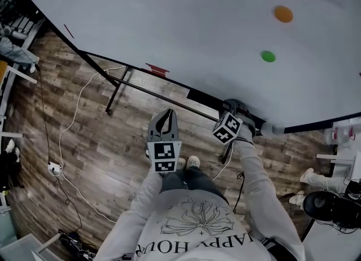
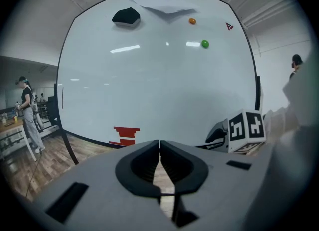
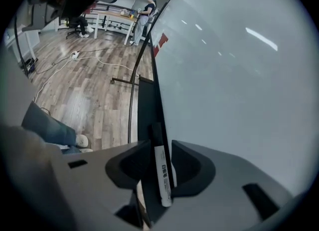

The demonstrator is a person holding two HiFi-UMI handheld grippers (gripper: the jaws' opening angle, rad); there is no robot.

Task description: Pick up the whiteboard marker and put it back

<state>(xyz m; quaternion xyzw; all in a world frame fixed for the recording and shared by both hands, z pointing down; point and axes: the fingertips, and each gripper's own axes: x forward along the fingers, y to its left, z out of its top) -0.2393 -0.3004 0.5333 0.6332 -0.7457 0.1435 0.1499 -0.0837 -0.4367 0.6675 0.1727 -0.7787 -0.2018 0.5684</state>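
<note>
The whiteboard marker (image 3: 162,175), a white barrel with a black cap, lies along the black tray (image 3: 147,105) at the foot of the whiteboard (image 1: 197,23). My right gripper (image 3: 160,144) points down at the tray and stands open, with the marker between its jaws and a gap showing on the left side. In the head view the right gripper (image 1: 234,109) sits at the board's lower edge and hides the marker. My left gripper (image 1: 167,113) hangs over the floor to its left, shut with nothing in it (image 2: 159,147).
A black eraser (image 2: 126,16), an orange magnet (image 1: 283,13) and a green magnet (image 1: 268,56) are on the board. A red sticker (image 1: 157,69) marks its lower edge. A white cable (image 1: 73,119) runs over the wood floor. A person (image 2: 27,110) stands far left.
</note>
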